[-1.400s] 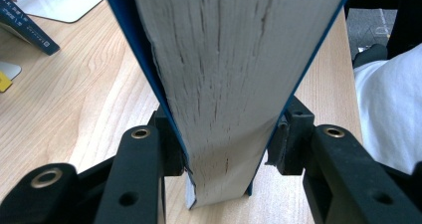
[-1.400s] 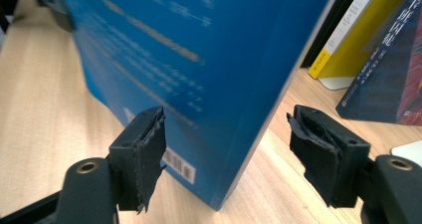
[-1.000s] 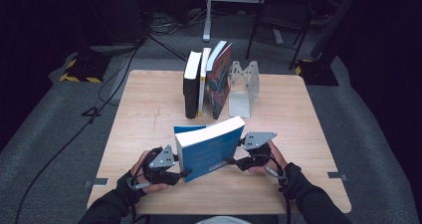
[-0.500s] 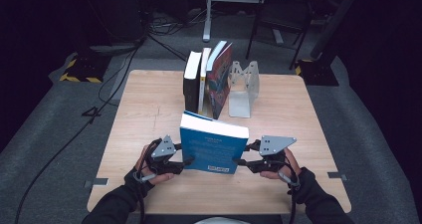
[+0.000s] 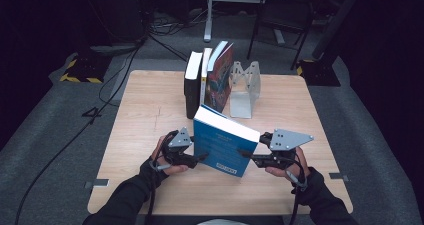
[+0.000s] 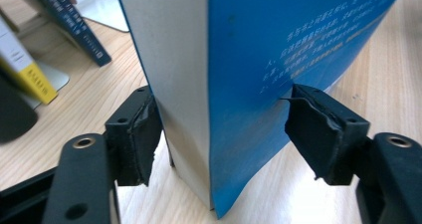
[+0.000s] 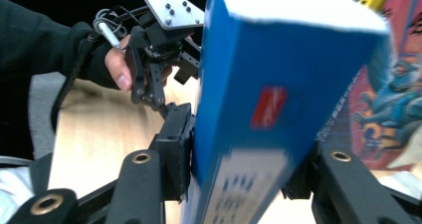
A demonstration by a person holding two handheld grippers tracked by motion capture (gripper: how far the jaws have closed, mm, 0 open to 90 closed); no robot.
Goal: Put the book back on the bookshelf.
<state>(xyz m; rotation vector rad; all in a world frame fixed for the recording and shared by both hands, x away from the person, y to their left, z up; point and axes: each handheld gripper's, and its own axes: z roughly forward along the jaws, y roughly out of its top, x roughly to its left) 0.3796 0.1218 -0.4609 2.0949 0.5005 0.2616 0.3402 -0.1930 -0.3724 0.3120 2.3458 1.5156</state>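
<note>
Blue book (image 5: 222,147) was mid-handoff: right gripper (image 5: 248,156) pinched it, left gripper (image 5: 202,156) jaws just opening, pads off. Next: shelve w/ row.

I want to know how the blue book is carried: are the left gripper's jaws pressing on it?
No, in the left gripper view the left gripper straddles the blue book with gaps showing at both pads.
</note>
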